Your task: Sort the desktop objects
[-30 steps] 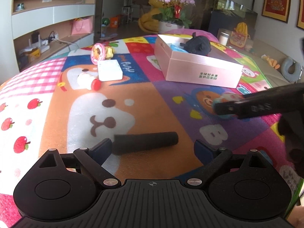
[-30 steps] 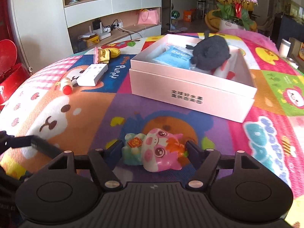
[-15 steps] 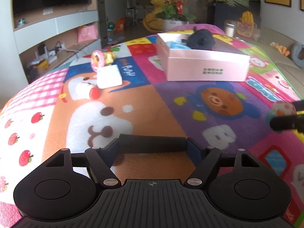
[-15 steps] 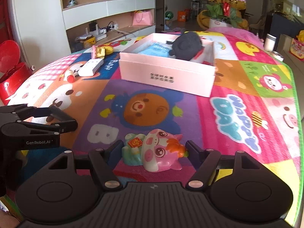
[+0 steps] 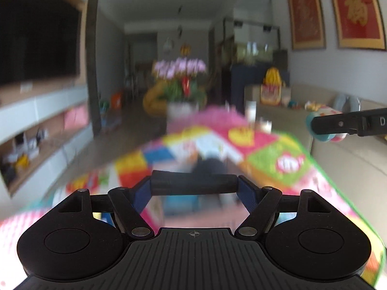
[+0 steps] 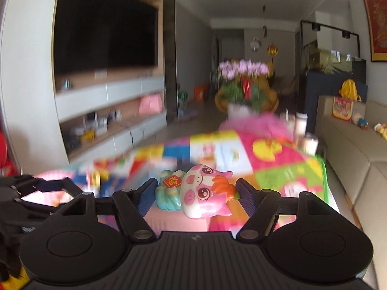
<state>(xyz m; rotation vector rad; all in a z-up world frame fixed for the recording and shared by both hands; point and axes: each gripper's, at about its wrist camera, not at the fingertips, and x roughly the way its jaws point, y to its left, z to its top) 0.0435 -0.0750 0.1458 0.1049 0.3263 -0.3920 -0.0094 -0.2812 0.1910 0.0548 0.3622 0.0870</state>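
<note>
My left gripper (image 5: 194, 184) is shut on a black cylinder (image 5: 174, 181), held crosswise between the blue pads, lifted above the colourful mat (image 5: 278, 164). My right gripper (image 6: 196, 191) is shut on a pink pig toy with a teal body (image 6: 203, 193), also lifted above the mat (image 6: 271, 149). In the left wrist view the right gripper's fingers (image 5: 338, 123) reach in from the right with the toy (image 5: 324, 137). The left gripper (image 6: 36, 186) shows at the left of the right wrist view. A dark plush (image 5: 210, 166) shows blurred beyond the cylinder.
A pot of pink flowers (image 6: 244, 89) stands past the table's far end. White jars (image 6: 302, 125) stand at the far right corner of the mat. A TV wall with shelves (image 6: 104, 101) runs along the left, and a beige sofa (image 6: 350, 149) along the right.
The left gripper's jaws closed on the black cylinder. Both grippers then rose from the mat with their objects and tilted up, so the mat now sits low and blurred.
</note>
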